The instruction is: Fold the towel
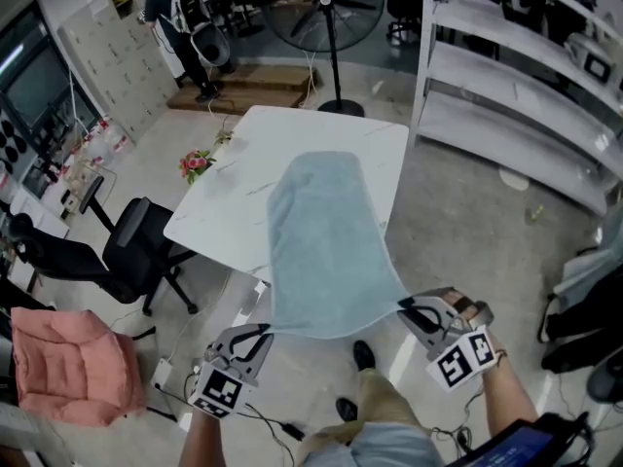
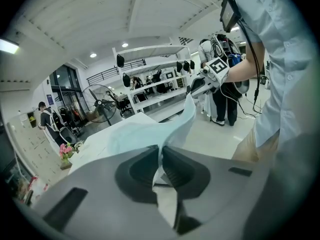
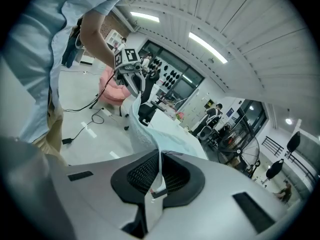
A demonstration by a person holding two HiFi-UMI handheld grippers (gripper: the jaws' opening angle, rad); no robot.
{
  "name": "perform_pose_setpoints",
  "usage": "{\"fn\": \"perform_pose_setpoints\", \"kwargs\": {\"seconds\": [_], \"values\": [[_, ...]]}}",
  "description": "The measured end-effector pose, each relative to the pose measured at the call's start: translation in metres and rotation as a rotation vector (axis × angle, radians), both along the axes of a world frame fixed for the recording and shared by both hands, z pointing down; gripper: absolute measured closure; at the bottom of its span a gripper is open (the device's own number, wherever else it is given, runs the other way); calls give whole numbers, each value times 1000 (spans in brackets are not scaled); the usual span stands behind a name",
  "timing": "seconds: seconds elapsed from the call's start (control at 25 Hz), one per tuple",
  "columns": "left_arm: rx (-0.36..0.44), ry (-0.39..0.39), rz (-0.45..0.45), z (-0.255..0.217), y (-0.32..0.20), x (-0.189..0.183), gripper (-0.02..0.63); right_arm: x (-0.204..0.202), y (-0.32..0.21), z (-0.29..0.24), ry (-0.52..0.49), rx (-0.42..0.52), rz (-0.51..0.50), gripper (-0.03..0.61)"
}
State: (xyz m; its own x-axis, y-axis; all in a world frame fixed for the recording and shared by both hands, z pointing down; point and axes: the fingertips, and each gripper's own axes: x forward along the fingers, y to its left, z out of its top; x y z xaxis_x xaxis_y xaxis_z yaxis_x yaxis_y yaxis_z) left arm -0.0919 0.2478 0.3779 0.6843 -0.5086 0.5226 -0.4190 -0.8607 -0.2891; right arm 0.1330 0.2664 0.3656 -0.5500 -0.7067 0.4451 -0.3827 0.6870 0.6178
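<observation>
Both hands reach forward, angled downward. The left gripper (image 1: 261,337) and right gripper (image 1: 414,311) each clamp a near corner of the towel (image 1: 326,241), which stretches back onto the table (image 1: 238,178).

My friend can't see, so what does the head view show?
The left tongs and right tongs each pinch a near corner of a light blue towel whose far end lies on a white table.

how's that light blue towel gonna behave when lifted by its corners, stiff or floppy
Likely floppy: the light blue cloth towel sags between the left gripper and right gripper, each shut on a near corner. Probably light, since small pinches carry it.
</observation>
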Motion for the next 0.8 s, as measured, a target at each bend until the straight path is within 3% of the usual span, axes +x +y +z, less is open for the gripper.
{"fn": "perform_pose_setpoints", "kwargs": {"seconds": [0.24,0.44,0.8], "values": [[48,3,-31,-28,-79,4,584,0,-76,-39,-108,32,24,551],[41,6,-109,-39,-175,12,584,16,-168,-46,-180,-1,59,552],[-105,-57,-212,35,-316,17,584,35,-320,23,-164,-167,116,551]]}}
